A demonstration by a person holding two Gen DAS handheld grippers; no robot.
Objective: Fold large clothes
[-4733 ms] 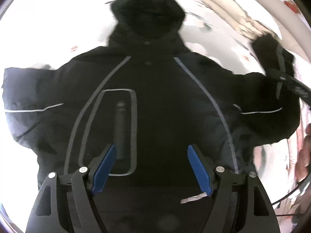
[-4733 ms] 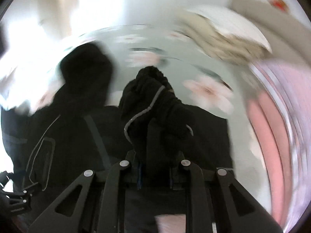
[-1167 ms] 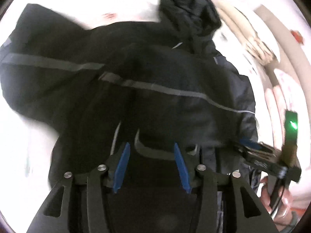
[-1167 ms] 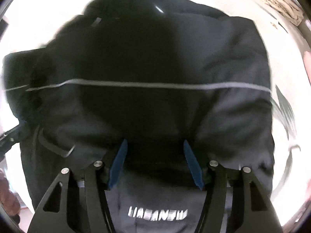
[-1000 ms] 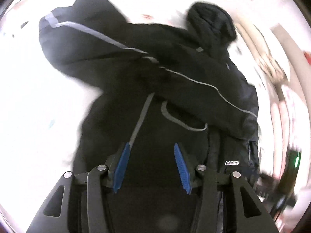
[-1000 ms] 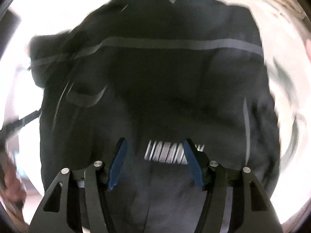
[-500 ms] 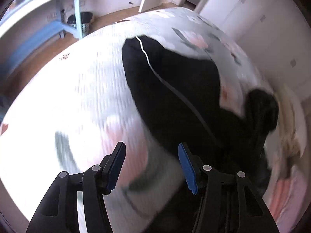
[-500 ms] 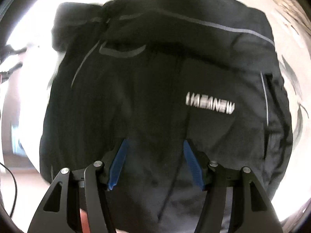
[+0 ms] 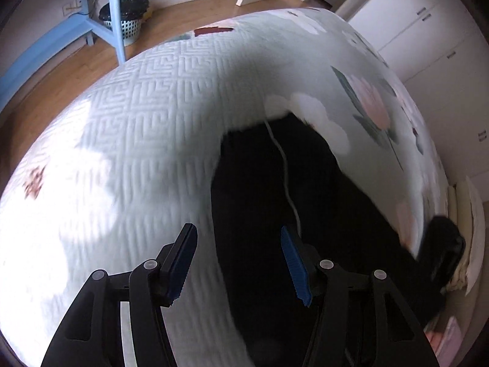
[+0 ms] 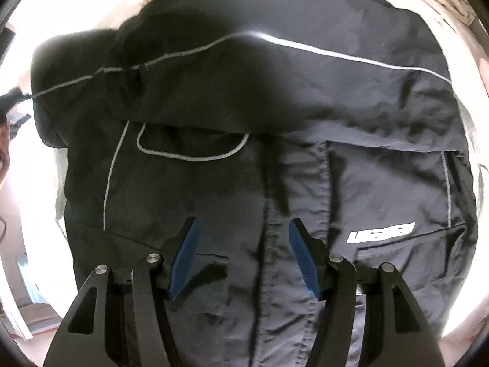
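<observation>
A large black jacket [image 10: 275, 122] with thin grey piping and a white chest logo [image 10: 380, 232] lies on the bed. One sleeve [image 10: 321, 76] is folded across its front. My right gripper [image 10: 244, 257] is open and empty, above the jacket's lower front by the zip. In the left wrist view the other black sleeve [image 9: 275, 198] stretches out over the bedspread, its cuff end far from me. My left gripper [image 9: 238, 263] is open and empty, over the near part of that sleeve.
The bed has a pale green quilted spread [image 9: 152, 107] with flower prints. Beyond its edge are a wooden floor, a blue table leg [image 9: 117, 18] and a dark waste basket [image 9: 123, 15]. White cupboards [image 9: 428, 30] line the far wall. Pillows [image 9: 467, 238] lie at the right.
My left gripper has swung left from above the jacket body to the outstretched sleeve and the bedspread. My right gripper has drawn back toward the jacket's hem. Both stay open.
</observation>
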